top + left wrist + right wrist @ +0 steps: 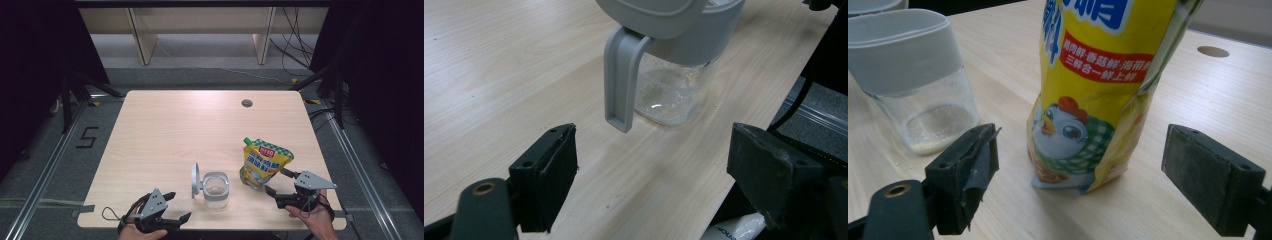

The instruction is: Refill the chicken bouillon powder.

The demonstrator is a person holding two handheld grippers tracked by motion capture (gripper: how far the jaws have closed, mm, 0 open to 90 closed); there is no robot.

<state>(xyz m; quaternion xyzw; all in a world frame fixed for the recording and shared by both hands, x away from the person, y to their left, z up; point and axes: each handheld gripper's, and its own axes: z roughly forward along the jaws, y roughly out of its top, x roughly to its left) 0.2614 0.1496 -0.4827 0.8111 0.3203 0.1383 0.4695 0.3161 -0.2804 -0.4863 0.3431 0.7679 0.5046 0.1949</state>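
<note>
At the near left edge of the worktop, the left gripper is held low with its jaws wide apart and nothing between them. It is aimed at the jar, which stands just beyond its tips near the front edge. The jar is of clear glass with a grey collar, and its grey lid is swung up on a hinge at its left side. A thin layer of pale granules is seen at the bottom; otherwise it is nearly empty. To the right of the jar, close but apart, the pouch stands upright, yellow with a green-checked top and a chicken printed low on its face. Its top appears sealed. The right gripper is set with jaws spread on either side of the pouch's lower part, not yet closed. The step in hand is judged to be the grasp of the pouch; closing on its body is called for next, presumably before pouring into the jar.
</note>
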